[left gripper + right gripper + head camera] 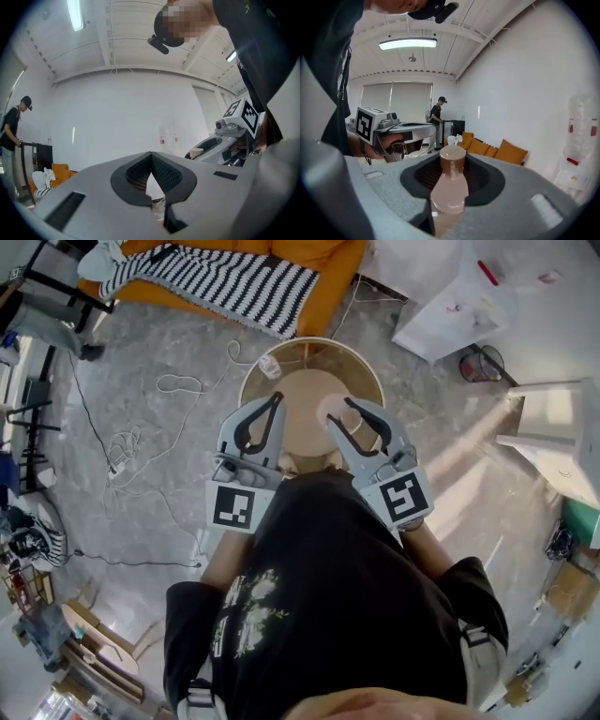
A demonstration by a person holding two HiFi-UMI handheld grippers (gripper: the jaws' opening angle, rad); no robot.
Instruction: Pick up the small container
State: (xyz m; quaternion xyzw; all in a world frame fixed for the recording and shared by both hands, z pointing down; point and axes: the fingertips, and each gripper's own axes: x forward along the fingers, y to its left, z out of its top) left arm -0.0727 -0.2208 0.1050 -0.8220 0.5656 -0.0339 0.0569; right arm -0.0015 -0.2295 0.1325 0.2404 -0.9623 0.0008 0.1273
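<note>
The small container is a pinkish bottle with a brown cap, and it stands upright between the jaws of my right gripper, which is shut on it. From the head view, the container and right gripper are raised high above the round table. My left gripper is beside it at about the same height. Its jaws meet at the tips with nothing between them. The left gripper view also catches the right gripper and the container.
A clear little bottle stands on the round table's far side. Behind it is an orange sofa with a striped blanket. Cables lie on the floor at left, with white furniture and a wire bin at right. A person stands by the sofa.
</note>
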